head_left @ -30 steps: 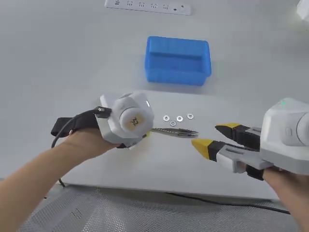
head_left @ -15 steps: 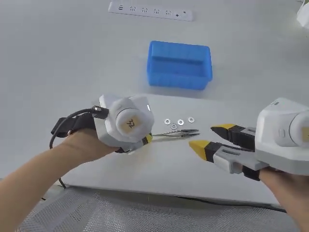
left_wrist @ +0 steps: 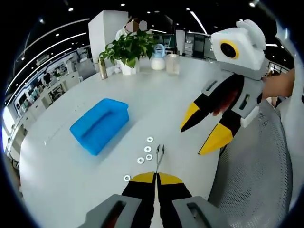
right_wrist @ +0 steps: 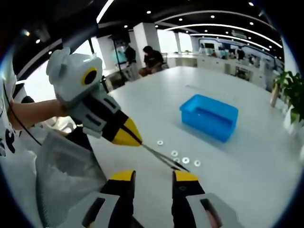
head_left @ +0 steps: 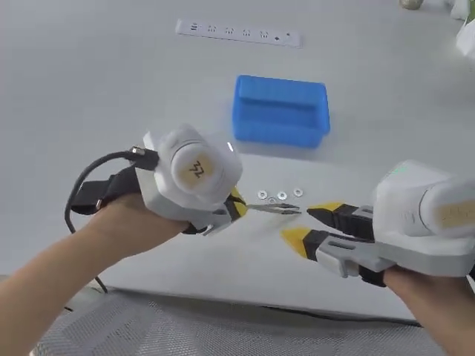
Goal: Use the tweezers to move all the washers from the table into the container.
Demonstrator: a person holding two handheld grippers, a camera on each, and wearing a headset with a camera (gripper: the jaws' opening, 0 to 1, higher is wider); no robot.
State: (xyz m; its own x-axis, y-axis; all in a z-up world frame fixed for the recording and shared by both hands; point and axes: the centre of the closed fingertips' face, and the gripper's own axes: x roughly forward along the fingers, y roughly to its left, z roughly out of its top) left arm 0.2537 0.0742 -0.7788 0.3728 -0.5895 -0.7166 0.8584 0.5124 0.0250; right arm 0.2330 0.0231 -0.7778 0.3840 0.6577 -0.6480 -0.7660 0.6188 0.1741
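Vs 1 s ago, R gripper (head_left: 311,223) has come in toward the tweezers (head_left: 269,208). Its upper jaw tip is now just beside the tweezer tips; it was well apart before. L gripper (head_left: 236,207) rides a bit higher against the washers (head_left: 281,196) than it did.

Head view, L to R: black cable (head_left: 80,194) loops off the wrist at far left. Next is L gripper, jaws clenched on the back end of the tweezers, which stick out to the right, approx level over the table (head_left: 111,89). Can't tell if the tips touch the table or pinch a washer, too small. Washers lie in a short row on the table just beyond the tweezers' front half; 4 are visible here. The container (head_left: 282,111) is blue, rectangular, farther back and well apart from the row, w/ a white power strip (head_left: 239,33) behind it. R gripper is at right, jaws spread w/ nothing between them, yellow tips pointing left at the tweezer tips.

L gripper view: container at left, 5 washers strung just left of the tweezers, own jaws pressed together on the tweezers, R gripper at right w/ jaws apart. Potted plant (left_wrist: 129,45) sits at the table's far end.

R gripper view: L gripper at left, tweezers run down-right from it, washers beside their tips, container farther right.
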